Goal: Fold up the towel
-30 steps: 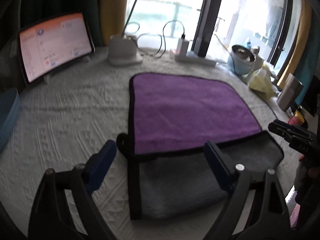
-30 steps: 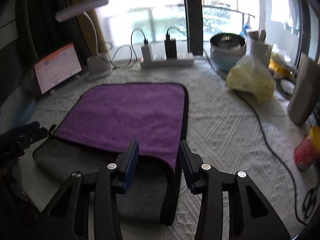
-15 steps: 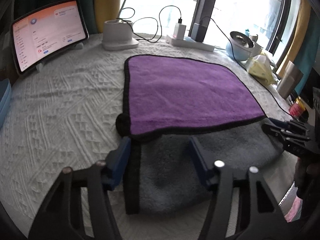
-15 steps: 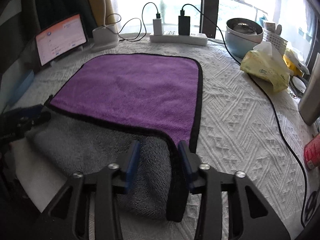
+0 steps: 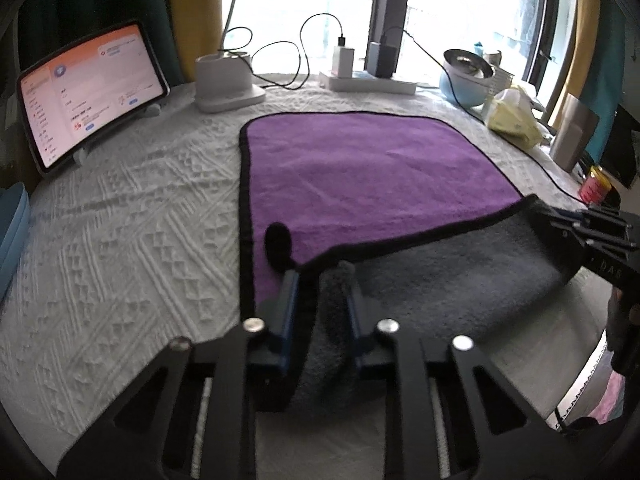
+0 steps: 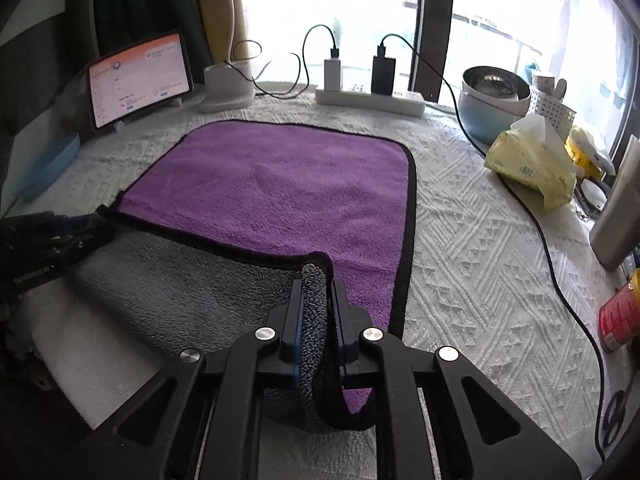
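A purple towel [image 5: 360, 172] with black trim and a grey underside lies flat on the white textured cloth; it also shows in the right wrist view [image 6: 272, 192]. Its near edge is turned over, grey side up [image 5: 432, 276]. My left gripper [image 5: 320, 280] is shut on the towel's near left corner. My right gripper [image 6: 316, 284] is shut on the near right corner, with a grey fold pinched between its pads. Each gripper shows at the edge of the other's view: the right one [image 5: 588, 236], the left one [image 6: 52, 236].
A tablet [image 5: 88, 92] stands at the back left beside a white lamp base [image 5: 226, 82]. A power strip [image 6: 370, 98] with chargers lies at the back. A bowl [image 6: 494, 100], a tissue pack [image 6: 528, 160], a cable [image 6: 536, 232] and a red can [image 6: 618, 316] sit on the right.
Both grippers moved forward and down onto the near towel corners and closed on them. The grey turned-over strip has grown and the corners are lifted.
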Motion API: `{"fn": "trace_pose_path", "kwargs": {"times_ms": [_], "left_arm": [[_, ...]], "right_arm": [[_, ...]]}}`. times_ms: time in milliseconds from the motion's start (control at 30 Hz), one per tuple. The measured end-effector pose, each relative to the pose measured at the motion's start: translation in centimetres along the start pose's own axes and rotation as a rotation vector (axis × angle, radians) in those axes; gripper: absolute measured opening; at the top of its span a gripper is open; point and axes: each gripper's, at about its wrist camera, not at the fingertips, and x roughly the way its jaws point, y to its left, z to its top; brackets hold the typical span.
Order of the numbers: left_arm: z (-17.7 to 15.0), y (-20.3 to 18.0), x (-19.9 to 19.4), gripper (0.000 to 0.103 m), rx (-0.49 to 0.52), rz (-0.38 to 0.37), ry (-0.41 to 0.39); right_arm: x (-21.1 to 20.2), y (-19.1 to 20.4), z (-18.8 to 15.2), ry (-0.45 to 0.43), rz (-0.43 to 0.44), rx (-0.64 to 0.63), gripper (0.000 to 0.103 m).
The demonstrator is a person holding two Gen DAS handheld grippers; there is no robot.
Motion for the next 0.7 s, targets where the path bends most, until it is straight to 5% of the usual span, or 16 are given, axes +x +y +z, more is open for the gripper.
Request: {"fn": "trace_pose_path", "kwargs": {"times_ms": [700], "left_arm": [[4.9,0.3,-3.3,0.018,-0.007,-0.051,-0.133]], "right_arm": [[-2.7,-0.7,3.9,-0.127,0.007,0.030,0.013]]}}
